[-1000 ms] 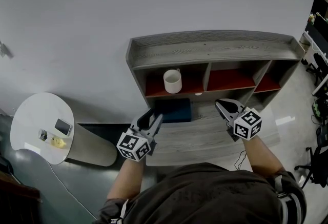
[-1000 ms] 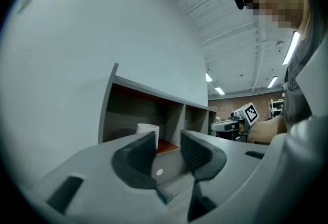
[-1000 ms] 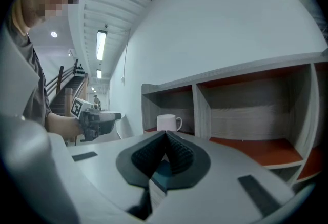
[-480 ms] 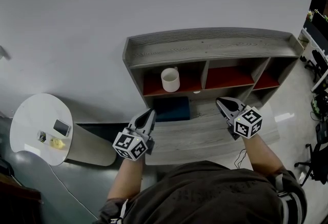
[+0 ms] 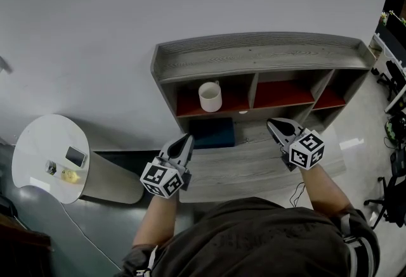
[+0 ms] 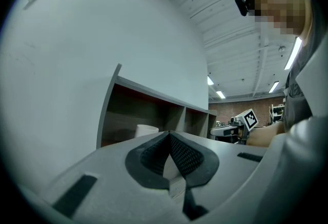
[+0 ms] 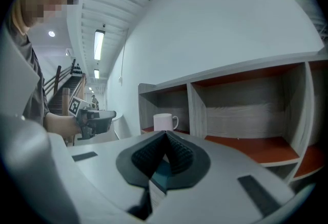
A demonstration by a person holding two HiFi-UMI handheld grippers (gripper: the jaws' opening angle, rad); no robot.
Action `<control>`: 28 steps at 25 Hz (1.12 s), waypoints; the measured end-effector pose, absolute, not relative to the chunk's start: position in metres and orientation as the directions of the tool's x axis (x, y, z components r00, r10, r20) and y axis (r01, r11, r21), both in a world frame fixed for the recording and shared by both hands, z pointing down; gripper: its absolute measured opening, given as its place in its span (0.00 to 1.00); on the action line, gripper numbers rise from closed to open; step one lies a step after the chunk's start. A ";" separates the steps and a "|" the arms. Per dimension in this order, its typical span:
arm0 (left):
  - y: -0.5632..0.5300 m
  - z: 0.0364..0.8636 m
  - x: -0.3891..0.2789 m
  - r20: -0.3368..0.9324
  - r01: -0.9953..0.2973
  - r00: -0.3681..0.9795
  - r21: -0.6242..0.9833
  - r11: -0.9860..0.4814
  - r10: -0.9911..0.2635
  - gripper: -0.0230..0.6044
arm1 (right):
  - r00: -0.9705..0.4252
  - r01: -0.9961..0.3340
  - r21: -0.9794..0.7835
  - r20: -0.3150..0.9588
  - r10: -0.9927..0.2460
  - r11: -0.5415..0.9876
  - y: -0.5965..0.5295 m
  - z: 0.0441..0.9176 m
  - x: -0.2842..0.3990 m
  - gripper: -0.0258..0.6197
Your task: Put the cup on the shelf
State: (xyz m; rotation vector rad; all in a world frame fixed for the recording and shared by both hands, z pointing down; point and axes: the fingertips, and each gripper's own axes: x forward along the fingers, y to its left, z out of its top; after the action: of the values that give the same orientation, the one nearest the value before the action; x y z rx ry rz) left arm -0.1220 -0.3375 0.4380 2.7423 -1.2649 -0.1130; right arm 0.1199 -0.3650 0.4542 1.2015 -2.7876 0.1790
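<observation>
A white cup (image 5: 210, 96) with a handle stands upright in the left compartment of the grey shelf (image 5: 260, 57), on its red floor. The right gripper view has the cup (image 7: 164, 122) in that same compartment, and the left gripper view shows only its top (image 6: 146, 129). My left gripper (image 5: 186, 141) is shut with nothing in it, held over the desk's left edge, below and left of the cup. My right gripper (image 5: 275, 125) is shut and empty too, over the desk's right part. In each gripper view the jaws meet at the tips: left gripper (image 6: 169, 135), right gripper (image 7: 165, 135).
A dark blue box (image 5: 213, 134) sits on the grey desk (image 5: 247, 168) under the cup's compartment. The shelf's middle and right compartments hold nothing visible. A round white side table (image 5: 38, 142) at the left carries a phone (image 5: 75, 156) and small items. The white wall backs the shelf.
My left gripper's jaws closed from open to shut, with nothing between them, and it drew slightly left and down. The right gripper barely moved. The cup stayed on the shelf.
</observation>
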 end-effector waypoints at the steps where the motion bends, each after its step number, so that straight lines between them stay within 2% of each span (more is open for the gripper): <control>1: -0.337 0.438 -0.121 -0.017 -0.752 0.649 0.137 -0.645 -0.760 0.04 | -0.684 -0.728 -0.069 0.139 -0.716 0.682 -0.365 0.454 0.120 0.03; 28: -0.331 0.439 -0.119 -0.013 -0.746 0.659 0.124 -0.655 -0.752 0.04 | -0.686 -0.724 -0.042 0.147 -0.713 0.688 -0.362 0.454 0.117 0.03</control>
State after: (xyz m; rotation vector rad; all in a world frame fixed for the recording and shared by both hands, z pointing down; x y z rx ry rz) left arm -0.1190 -0.3309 0.4391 2.7620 -1.2519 -0.0952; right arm 0.1166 -0.3620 0.4540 1.1867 -2.7760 0.1459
